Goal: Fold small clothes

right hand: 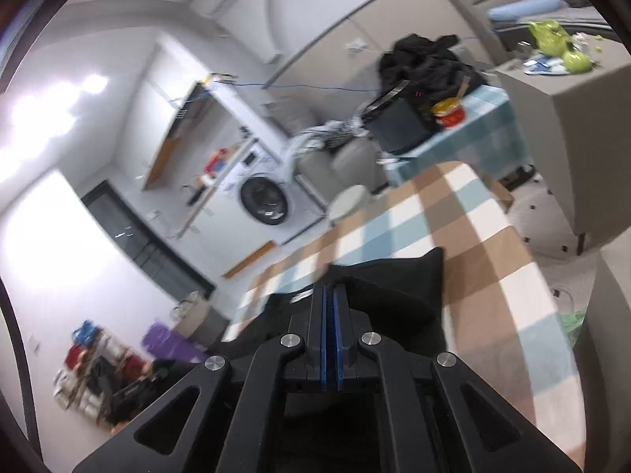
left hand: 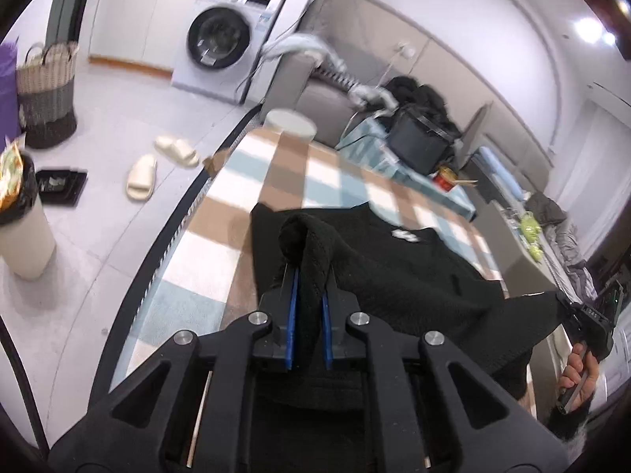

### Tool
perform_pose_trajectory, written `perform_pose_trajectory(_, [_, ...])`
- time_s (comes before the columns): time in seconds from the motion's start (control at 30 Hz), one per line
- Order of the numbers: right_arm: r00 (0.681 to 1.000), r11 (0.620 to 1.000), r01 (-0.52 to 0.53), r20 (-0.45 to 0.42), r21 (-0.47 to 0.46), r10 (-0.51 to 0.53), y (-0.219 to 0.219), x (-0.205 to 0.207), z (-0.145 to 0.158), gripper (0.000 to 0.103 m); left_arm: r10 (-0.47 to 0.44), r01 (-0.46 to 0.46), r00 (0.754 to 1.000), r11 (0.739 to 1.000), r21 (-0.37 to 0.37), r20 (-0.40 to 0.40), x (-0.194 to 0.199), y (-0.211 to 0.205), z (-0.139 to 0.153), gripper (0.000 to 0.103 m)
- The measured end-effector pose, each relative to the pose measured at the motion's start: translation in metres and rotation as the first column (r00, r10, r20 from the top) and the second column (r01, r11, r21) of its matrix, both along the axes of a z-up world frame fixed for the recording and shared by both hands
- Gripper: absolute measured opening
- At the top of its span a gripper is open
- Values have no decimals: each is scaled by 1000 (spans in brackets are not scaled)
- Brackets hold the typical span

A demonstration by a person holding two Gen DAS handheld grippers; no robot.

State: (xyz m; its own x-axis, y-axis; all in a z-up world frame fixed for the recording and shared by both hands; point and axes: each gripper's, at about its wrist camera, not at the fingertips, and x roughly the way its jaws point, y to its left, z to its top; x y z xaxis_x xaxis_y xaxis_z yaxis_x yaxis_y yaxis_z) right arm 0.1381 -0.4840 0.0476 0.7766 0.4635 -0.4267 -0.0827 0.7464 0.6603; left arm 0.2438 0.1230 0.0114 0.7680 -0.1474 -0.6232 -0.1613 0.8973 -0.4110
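A black knit garment (left hand: pixel 414 272) with a small white label lies partly on the checkered tablecloth (left hand: pixel 276 173). My left gripper (left hand: pixel 309 276) is shut on a bunched edge of it, lifted above the table. My right gripper (right hand: pixel 330 291) is shut on another edge of the same garment (right hand: pixel 398 287). It also shows at the far right of the left wrist view (left hand: pixel 591 315), held by a hand, with the cloth stretched between the two grippers.
A pile of black clothes (left hand: pixel 422 98) and a dark box (left hand: pixel 418 142) sit at the table's far end, with a red cup (right hand: pixel 449 112). A washing machine (left hand: pixel 221 39), slippers (left hand: pixel 157 165), a bin (left hand: pixel 19 213) and a woven basket (left hand: pixel 47 90) stand on the floor to the left.
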Motion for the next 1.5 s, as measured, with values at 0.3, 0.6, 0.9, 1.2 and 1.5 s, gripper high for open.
perform_pose_trajectory(0.3, [974, 992, 4, -225, -125, -32, 7, 48, -59, 4, 20, -25, 990, 999, -32, -141, 36, 7, -70, 10])
perform_pose_trajectory(0.6, [960, 974, -45, -278, -222, -20, 0, 30, -67, 12, 50, -53, 983, 999, -10, -176, 40, 16, -87, 15])
perform_pose_trajectory(0.9, [945, 939, -141, -327, -315, 32, 11, -4, -77, 54, 67, -51, 978, 995, 81, -198, 7, 6, -82, 51])
perform_pose_trajectory(1.2, [935, 883, -256, -332, -393, 123, 38, -20, -87, 54, 33, 22, 974, 971, 239, -224, -7, -40, -85, 51])
perform_pose_trajectory(1.5, [935, 859, -271, -330, -434, 128, 46, -19, -87, 55, 5, 61, 973, 958, 280, -231, -10, -57, -88, 48])
